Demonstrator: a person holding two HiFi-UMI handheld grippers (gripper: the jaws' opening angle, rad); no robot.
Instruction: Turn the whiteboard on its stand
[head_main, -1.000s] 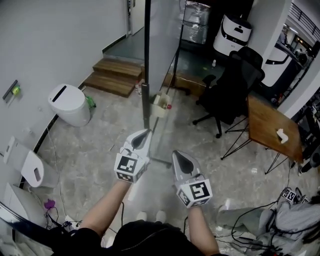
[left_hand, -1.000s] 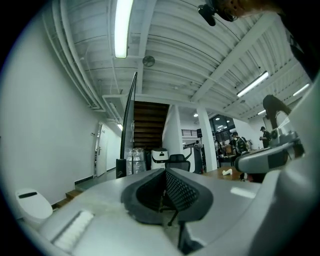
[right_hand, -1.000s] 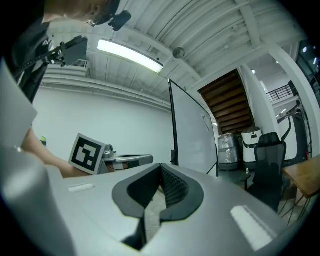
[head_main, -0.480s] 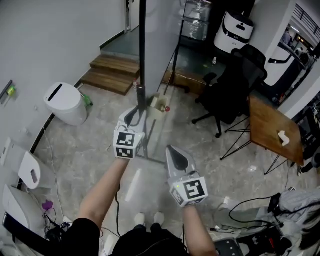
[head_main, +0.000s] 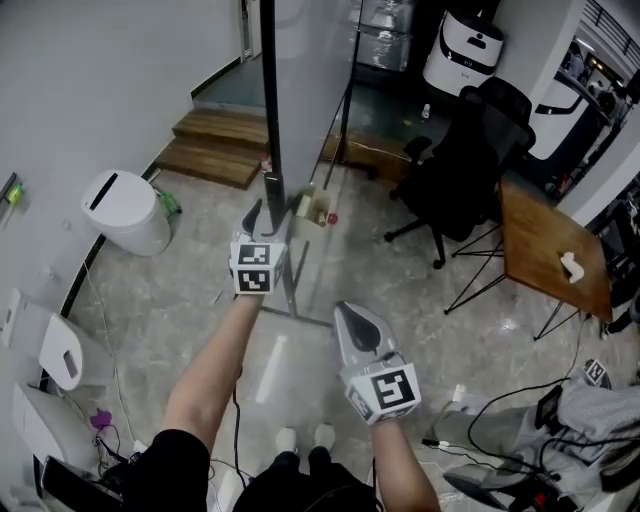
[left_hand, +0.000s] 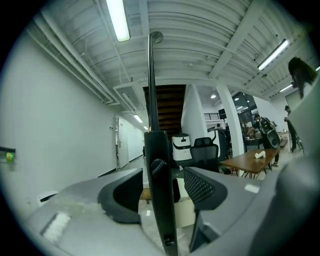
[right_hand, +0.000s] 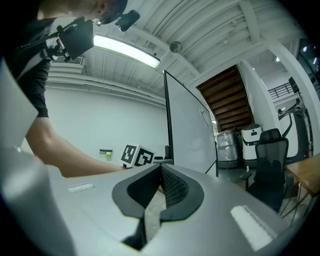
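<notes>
The whiteboard stands nearly edge-on ahead of me, a pale panel on a black post. My left gripper reaches out to that post just above its clamp. In the left gripper view the post's black bracket with its knob stands between the fingers; the jaws are opening and the right pad is clear of it. My right gripper hangs lower and nearer to me, shut and empty. In the right gripper view its jaws meet, with the whiteboard beyond.
A white bin stands by the left wall and wooden steps lie behind it. A black office chair and a wooden table are at the right. Cables trail on the floor at the lower right.
My left gripper moved forward and up to the stand's post, and its jaws went from shut to open around it. The right gripper has hardly moved.
</notes>
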